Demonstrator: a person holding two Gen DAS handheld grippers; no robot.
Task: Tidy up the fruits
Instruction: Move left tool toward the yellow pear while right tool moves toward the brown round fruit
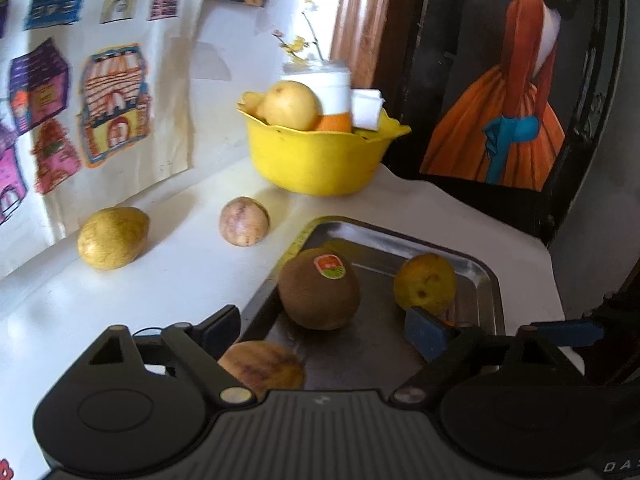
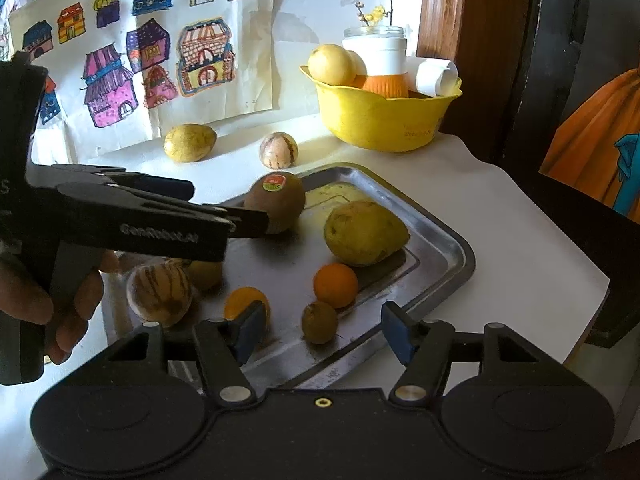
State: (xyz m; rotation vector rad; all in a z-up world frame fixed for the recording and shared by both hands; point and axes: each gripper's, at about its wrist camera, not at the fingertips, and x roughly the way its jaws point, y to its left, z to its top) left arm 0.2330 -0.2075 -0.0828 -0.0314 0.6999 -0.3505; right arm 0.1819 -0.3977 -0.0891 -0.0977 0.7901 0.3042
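Observation:
A brown kiwi [image 1: 319,288] with a sticker stands on the metal tray [image 1: 372,246]. It sits just ahead of my left gripper [image 1: 324,330], whose jaws are wide open and touch nothing. A striped fruit [image 1: 260,364] lies by its left finger and a yellow fruit [image 1: 424,284] sits beyond the right one. In the right wrist view, my right gripper [image 2: 323,332] is open over the tray's near rim [image 2: 320,364]. A small brown fruit [image 2: 319,322] lies between its pads, untouched. Two oranges [image 2: 335,285] and a green pear-shaped fruit [image 2: 364,232] also rest on the tray.
A yellow bowl [image 1: 320,156] at the back holds a pale fruit, a white jar and paper. A yellow-green fruit [image 1: 113,237] and a pinkish striped fruit [image 1: 244,222] lie on the white table beside the drawings. A person's hand [image 2: 40,300] holds the left gripper. The table's edge runs close on the right.

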